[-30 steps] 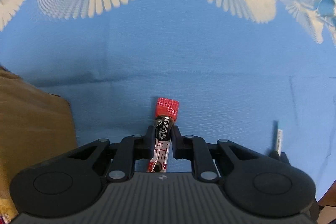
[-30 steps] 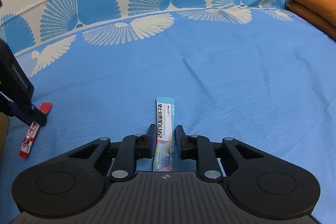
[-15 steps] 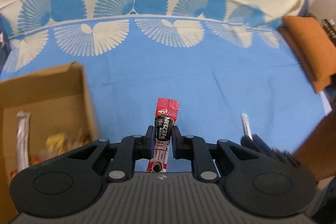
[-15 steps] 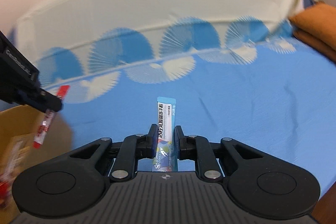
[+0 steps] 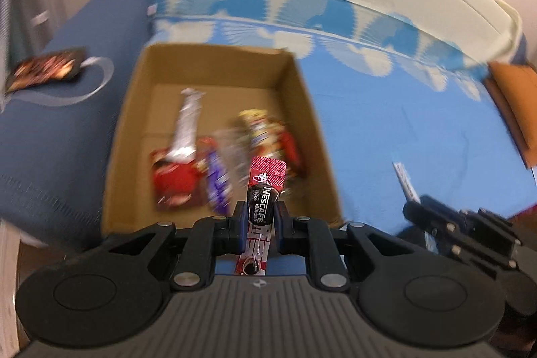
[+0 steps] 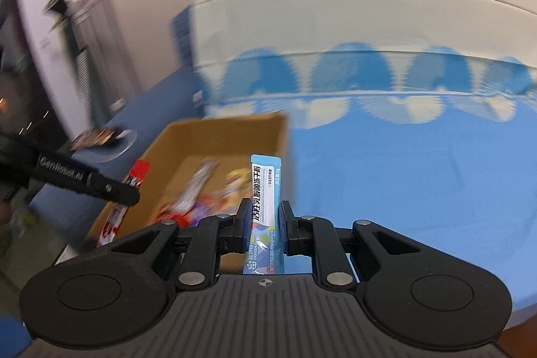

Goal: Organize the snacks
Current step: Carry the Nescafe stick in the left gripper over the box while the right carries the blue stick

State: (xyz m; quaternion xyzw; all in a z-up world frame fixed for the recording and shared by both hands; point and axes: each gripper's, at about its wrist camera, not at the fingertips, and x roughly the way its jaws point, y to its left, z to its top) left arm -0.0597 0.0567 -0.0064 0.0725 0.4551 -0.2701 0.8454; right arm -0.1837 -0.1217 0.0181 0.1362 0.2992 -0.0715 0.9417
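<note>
My left gripper (image 5: 260, 218) is shut on a red and black Nescafe stick (image 5: 263, 190), held upright over the near end of an open cardboard box (image 5: 302, 96). Several snack packets (image 5: 188, 156) lie blurred on the box floor. My right gripper (image 6: 265, 223) is shut on a light blue sachet (image 6: 265, 190), raised over the bed to the right of the box (image 6: 228, 130). The left gripper (image 6: 124, 192) with its red stick (image 6: 134, 175) shows at the left of the right wrist view; the right gripper (image 5: 411, 202) shows at the right of the left wrist view.
The box sits at the left side of a bed with a blue sheet (image 5: 419, 130) patterned with white fans. A dark blue surface (image 5: 67, 130) beside it carries a dark packet (image 5: 47, 69). An orange cushion (image 5: 513, 96) lies at the far right.
Both grippers have risen and swung left with their sticks. The box, out of sight a second ago, now fills the middle of the left wrist view and enters the right wrist view.
</note>
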